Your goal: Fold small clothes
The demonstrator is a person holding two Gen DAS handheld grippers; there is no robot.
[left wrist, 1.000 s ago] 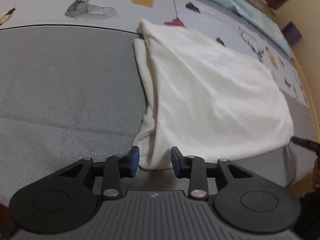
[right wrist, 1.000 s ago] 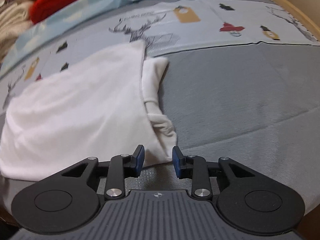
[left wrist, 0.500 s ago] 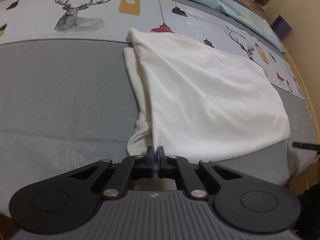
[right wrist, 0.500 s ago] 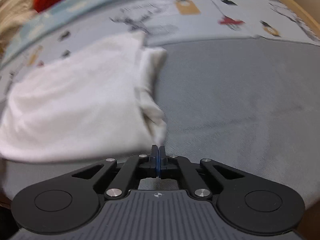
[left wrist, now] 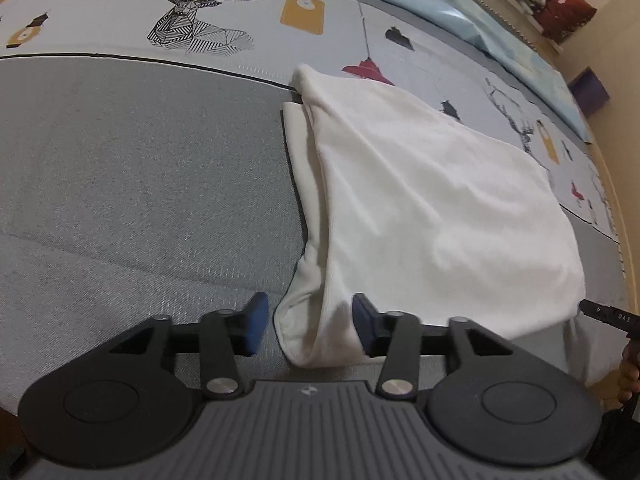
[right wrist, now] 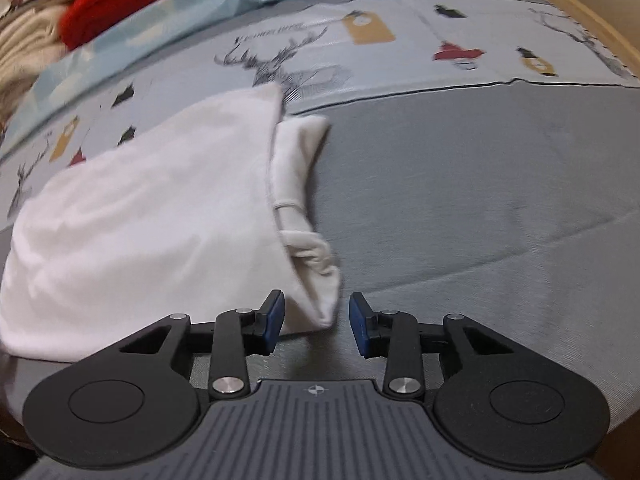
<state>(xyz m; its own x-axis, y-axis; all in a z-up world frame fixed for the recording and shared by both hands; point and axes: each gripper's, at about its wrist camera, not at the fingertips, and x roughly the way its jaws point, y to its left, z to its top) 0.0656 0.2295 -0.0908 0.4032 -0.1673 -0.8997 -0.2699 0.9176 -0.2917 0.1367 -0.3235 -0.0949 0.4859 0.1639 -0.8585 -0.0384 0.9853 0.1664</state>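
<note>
So the white garment (left wrist: 432, 208) is lying flat on the bed (left wrist: 140, 200), partly on the grey part and partly over the printed deer sheet (left wrist: 200, 28), already doubled over with a narrower under-layer poking out along one side. Going left to right: the left tongs (left wrist: 306, 326) have just been opening, and they now stand apart with the near corner of the cloth sitting between them, the right pad touching or nearly touching it but not pinching, so I'd call that released. Over on the other end, the right tongs (right wrist: 316, 326) have just been opening too, and the bunched corner (right wrist: 320, 280) of the garment lies in the gap without being squeezed. The picture is a bit blurry there. As for handling, this looks like soft, light, floppy knit that will sag and drag rather than hold a shape, and the layers could slip apart. I'd grab both near corners through all layers, close to the edge, and lift them together so the fold stays even.
</note>
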